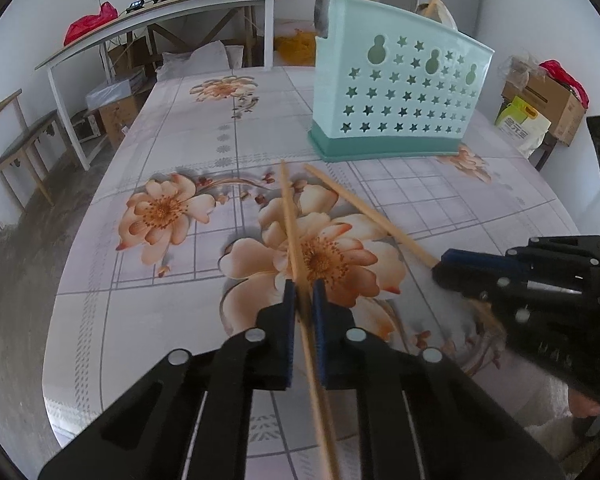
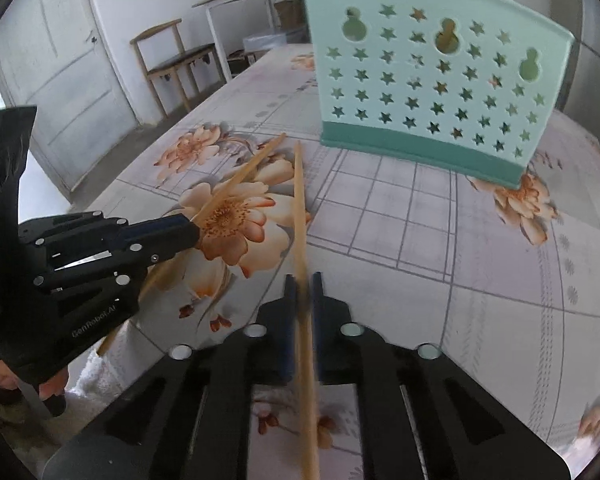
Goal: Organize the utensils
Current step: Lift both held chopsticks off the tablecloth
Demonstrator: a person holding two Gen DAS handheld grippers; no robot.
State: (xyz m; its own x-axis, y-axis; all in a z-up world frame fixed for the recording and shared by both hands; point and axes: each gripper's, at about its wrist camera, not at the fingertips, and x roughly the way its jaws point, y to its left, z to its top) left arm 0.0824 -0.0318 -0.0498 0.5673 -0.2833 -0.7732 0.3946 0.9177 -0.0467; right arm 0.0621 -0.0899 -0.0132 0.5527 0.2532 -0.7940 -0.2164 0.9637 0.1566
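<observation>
Left wrist view: the left tool [image 1: 301,286] is clamped on a wooden chopstick [image 1: 290,216], gripped partway along so the shaft runs out past the pads ahead and back toward the camera behind. Its far tip hovers low over the flowered surface [image 1: 148,308], well short of the mint-green utensil holder [image 1: 396,92] standing beyond. The right tool [image 1: 440,266] comes in from the side, closed on a second chopstick [image 1: 364,208].

With so much shaft ahead of the pads, any twist of the wrist could swing the tip wide of the holder's open top, and a thin round stick may pivot or slide in the pinch.

Right wrist view: the right tool [image 2: 303,280] pinches its chopstick [image 2: 299,200] the same way; the left tool [image 2: 194,232] holds the other stick [image 2: 244,174] just beside it. The two far tips lie close together, so they could cross and knock each other. A nudge from either stick might also tip the light holder [image 2: 432,76].
</observation>
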